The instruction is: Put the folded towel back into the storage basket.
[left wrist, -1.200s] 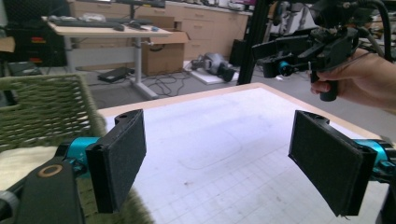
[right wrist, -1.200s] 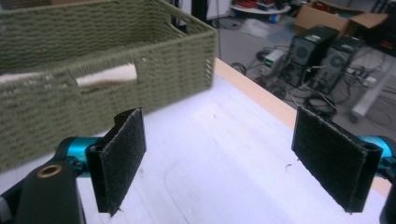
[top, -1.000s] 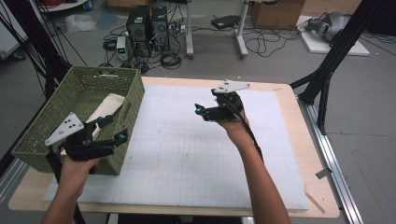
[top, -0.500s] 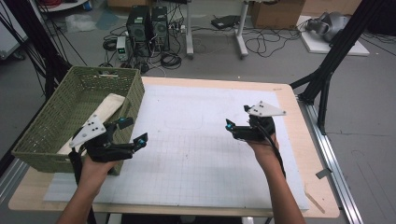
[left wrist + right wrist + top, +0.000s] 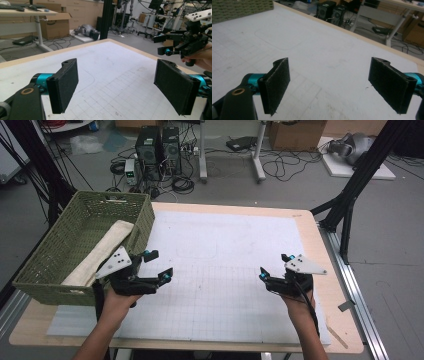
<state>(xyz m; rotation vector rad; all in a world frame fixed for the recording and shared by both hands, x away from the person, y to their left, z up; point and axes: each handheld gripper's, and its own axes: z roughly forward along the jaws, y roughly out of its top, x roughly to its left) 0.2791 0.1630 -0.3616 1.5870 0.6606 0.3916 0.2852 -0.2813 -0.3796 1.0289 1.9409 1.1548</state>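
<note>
Lab floor behind: computer towers (image 5: 159,147), loose cables, black frame posts. The counter (image 5: 310,227) carries a white grid mat (image 5: 225,270), bare in the middle.

The thing in hand looks to be the rolled cream cloth (image 5: 102,251), lying inside the green woven basket (image 5: 60,270) at the counter's left edge. Its long axis runs along the basket, near end toward me, far end up toward the basket's right wall.

My left hand-held gripper (image 5: 157,266) hovers just beside the basket's right wall, jaws spread wide, nothing between the pads; its own camera looks out across the mat, away from the basket. The cloth lies to its left and slightly behind. This hand is clearly the nearer one.

My right hand-held gripper (image 5: 274,268) sits well apart, near the counter's right side, also released and empty, pointing left over bare mat toward the basket.

Judgement: any reach for the cloth belongs to the left hand, which must first turn leftward over the basket rim.
</note>
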